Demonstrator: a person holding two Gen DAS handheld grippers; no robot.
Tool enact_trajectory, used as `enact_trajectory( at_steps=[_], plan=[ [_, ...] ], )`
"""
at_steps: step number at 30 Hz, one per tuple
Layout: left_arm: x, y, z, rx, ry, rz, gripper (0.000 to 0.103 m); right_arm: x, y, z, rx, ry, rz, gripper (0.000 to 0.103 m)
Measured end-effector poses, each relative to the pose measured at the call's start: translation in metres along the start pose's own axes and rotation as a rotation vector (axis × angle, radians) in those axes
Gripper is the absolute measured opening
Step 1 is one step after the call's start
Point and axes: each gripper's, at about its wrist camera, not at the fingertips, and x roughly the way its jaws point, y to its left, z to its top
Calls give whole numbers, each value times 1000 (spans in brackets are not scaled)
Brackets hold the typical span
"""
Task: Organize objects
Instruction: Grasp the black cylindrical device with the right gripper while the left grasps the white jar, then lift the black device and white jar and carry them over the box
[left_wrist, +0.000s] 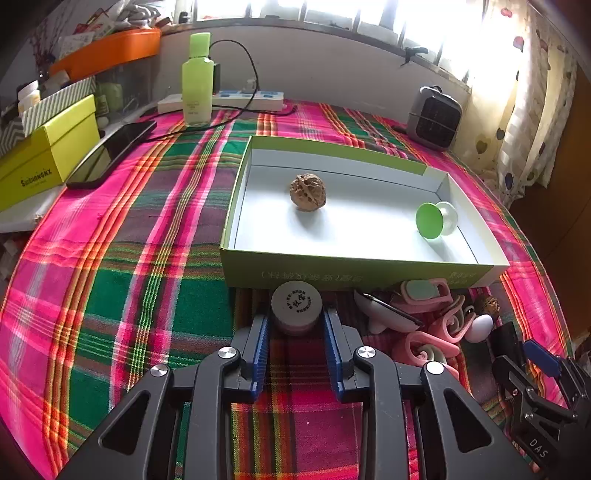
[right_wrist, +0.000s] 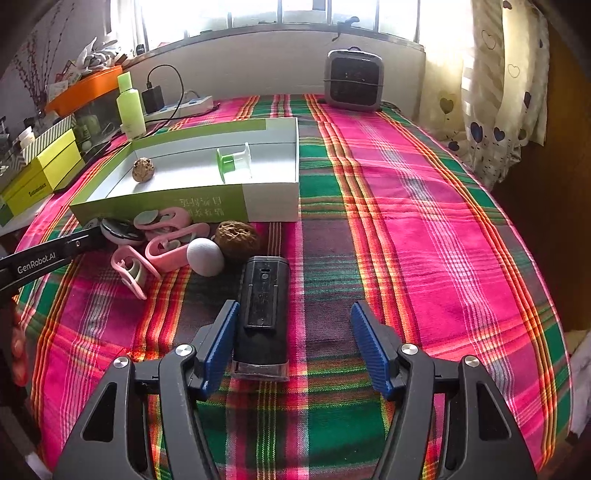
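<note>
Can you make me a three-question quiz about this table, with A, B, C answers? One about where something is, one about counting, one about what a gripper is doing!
1. Where is the green spool?
A. Inside the open box
B. On top of the yellow box
C. Beside the heater

2. How many walnuts lie inside the box?
A. None
B. One
C. Three

3. What is the left hand-held gripper doing?
A. Hanging wide open over bare cloth
B. Closed on the small round jar
C. Holding the green bottle

Answers:
1. A, the spool lies on the box's white floor near its right wall.
2. B, a single walnut sits in the box; another lies outside, in front of it.
3. B, both blue pads press the jar's sides in the left wrist view.
</note>
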Motion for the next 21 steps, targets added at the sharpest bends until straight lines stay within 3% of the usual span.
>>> enact_trajectory(
  at_steps=[10, 21],
  plan=[
    [-13, -1, -15, 18, 6, -29, 26, -4, 6, -1, -49, -13, 34, 30],
    [-23, -9, -28, 58, 14, -55, 26, -4, 15, -2, -72, -16, 139, 29]
  ],
)
